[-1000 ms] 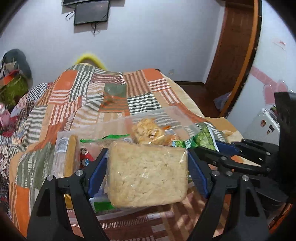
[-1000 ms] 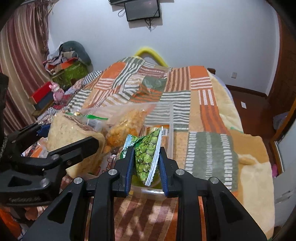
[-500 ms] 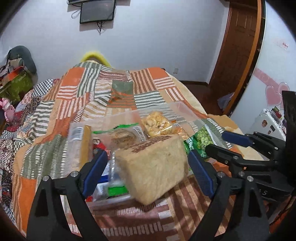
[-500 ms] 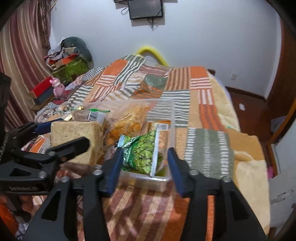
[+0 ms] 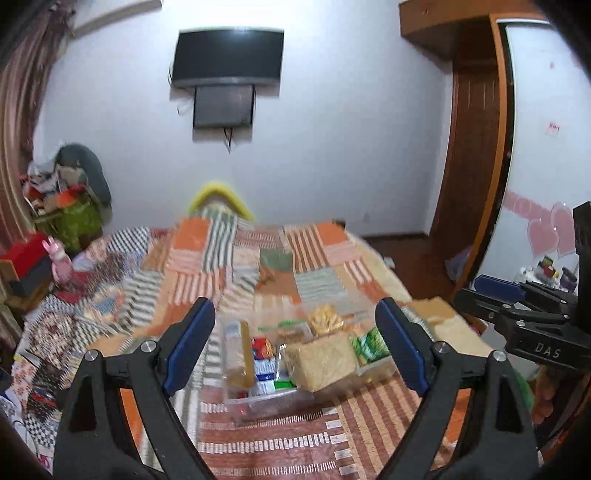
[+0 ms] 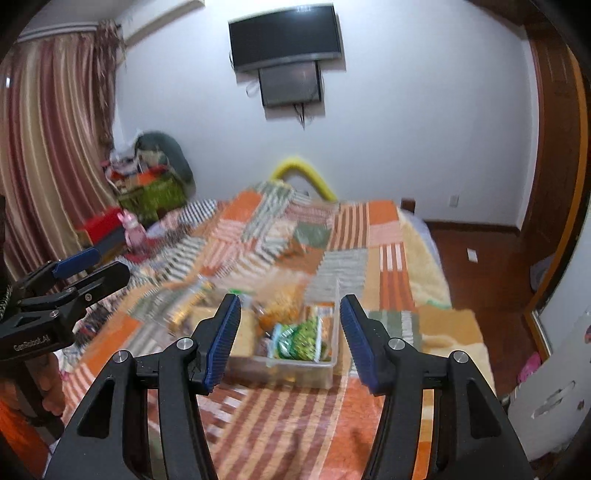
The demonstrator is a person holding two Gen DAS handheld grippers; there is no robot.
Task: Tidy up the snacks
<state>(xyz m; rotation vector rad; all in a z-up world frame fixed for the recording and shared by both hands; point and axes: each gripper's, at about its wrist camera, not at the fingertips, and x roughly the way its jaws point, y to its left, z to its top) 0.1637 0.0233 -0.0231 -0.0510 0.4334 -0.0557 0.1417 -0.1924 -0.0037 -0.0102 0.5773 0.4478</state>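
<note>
A clear plastic box (image 5: 273, 400) of snacks sits on the patchwork bedspread (image 5: 258, 273). In it lie a pale rice cake block (image 5: 323, 363), a green pea packet (image 5: 371, 343), a bag of yellow puffs (image 5: 325, 321) and a long biscuit pack (image 5: 238, 354). My left gripper (image 5: 295, 343) is open and empty, raised above and behind the box. My right gripper (image 6: 290, 336) is open and empty, also pulled back; the pea packet (image 6: 299, 338) lies in the box (image 6: 317, 371) below it. Each gripper shows in the other's view, the right one (image 5: 517, 295) and the left one (image 6: 74, 273).
The bed's right edge drops to a wooden floor (image 6: 480, 251) and door (image 5: 469, 147). A cluttered pile with a green basket (image 6: 151, 192) and a red box (image 5: 26, 258) stands left of the bed. A TV (image 6: 284, 35) hangs on the far wall.
Both grippers opened, dropped the rice cake block and pea packet into the box, and pulled back and up. The view now tilts up toward the wall.
</note>
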